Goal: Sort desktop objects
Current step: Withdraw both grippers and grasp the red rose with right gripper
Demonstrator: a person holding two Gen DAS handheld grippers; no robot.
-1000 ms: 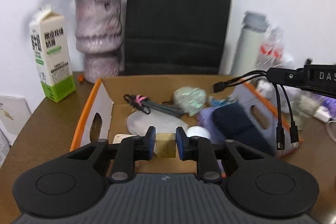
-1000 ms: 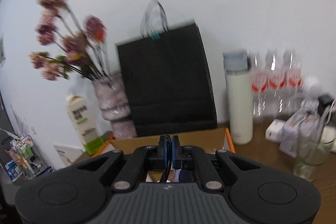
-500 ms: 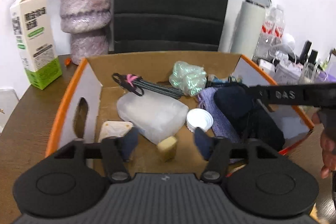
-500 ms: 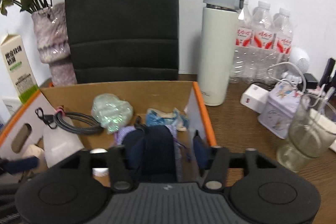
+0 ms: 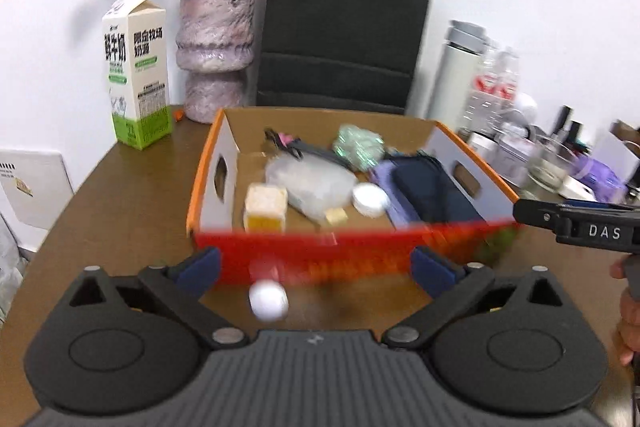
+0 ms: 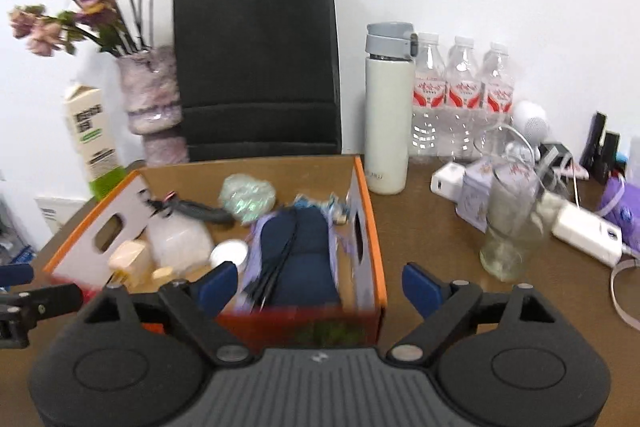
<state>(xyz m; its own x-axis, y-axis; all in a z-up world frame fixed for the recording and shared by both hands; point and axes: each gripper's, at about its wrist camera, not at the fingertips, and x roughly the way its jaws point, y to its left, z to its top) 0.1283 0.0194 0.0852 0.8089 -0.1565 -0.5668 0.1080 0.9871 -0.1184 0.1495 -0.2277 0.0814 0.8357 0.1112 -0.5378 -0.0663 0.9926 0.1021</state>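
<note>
Left gripper (image 5: 315, 265) fingers stand wide apart, holding nothing, above the desk (image 5: 120, 211) before the box (image 5: 352, 251). A small white ball (image 5: 268, 299) lies between them near the desk's front edge. Right gripper (image 6: 320, 283) likewise spread, empty. Recommended: centre the ball, close gently; it likely rolls.

Bare table (image 5: 132, 203) left of box (image 5: 208, 183), bag (image 5: 340, 27) behind, bottles (image 6: 460, 95) and glass (image 6: 512, 223) crowding right
</note>
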